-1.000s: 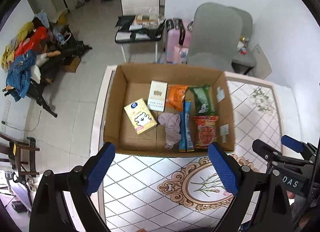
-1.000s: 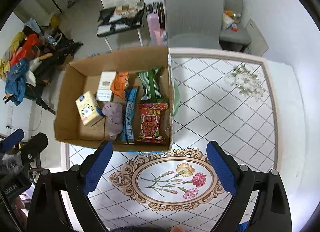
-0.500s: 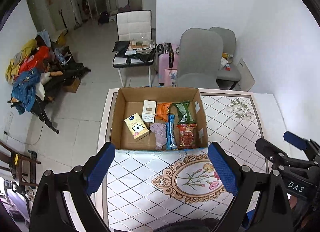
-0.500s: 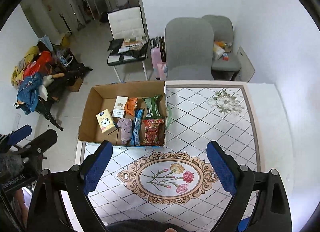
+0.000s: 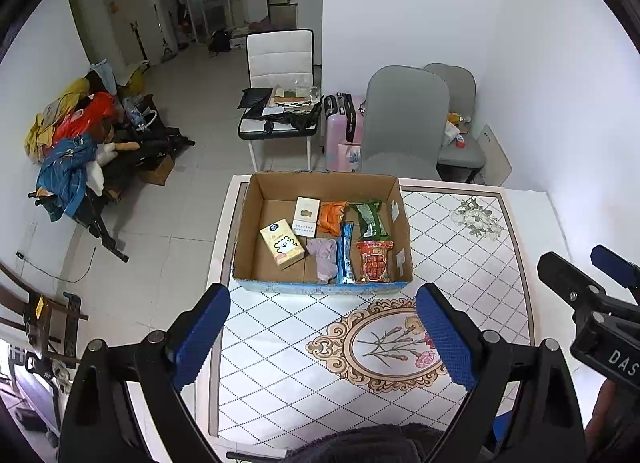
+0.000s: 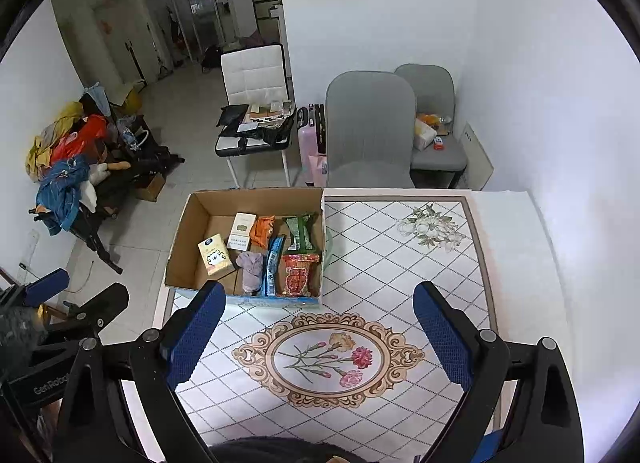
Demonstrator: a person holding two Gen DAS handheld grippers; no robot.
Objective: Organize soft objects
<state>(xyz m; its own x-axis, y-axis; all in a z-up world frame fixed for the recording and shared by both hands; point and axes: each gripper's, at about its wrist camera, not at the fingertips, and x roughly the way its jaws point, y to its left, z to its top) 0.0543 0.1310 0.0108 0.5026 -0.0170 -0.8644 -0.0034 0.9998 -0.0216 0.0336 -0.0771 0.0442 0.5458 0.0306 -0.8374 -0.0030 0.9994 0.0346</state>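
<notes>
Both claws spread wide, nothing between the pads. My left claw hangs above the bench, blue pads apart, near edge of the cardboard box just past the tips at 12 o'clock. My right claw also hangs clear above the bench, pads apart, over the oval flower medallion on the tablecloth; box sits at 11 o'clock from it. Right claw shows in the left wrist view at 3 o'clock; left claw shows in the right wrist view at 9 o'clock.

Box sits on the left part of the bench, far side toward the chairs, open top. Inside, from the left wrist view: yellow tissue pack at the 9 o'clock side, lying tilted; white carton beyond it at 12; orange snack bag just beside the carton; green snack bag at the far right; red snack bag in the near right corner; blue stick pack lying lengthwise just left of the red bag; purple soft cloth bunched between the tissue pack and the blue stick pack, touching the stick pack. Cannot tell if the cloth touches the tissue pack.

Grey chair stands at the bench's far edge, a second grey chair behind it; pink suitcase on the floor beside them; white chair with clutter on the seat further left. Clothes pile on a rack at 10 o'clock.
</notes>
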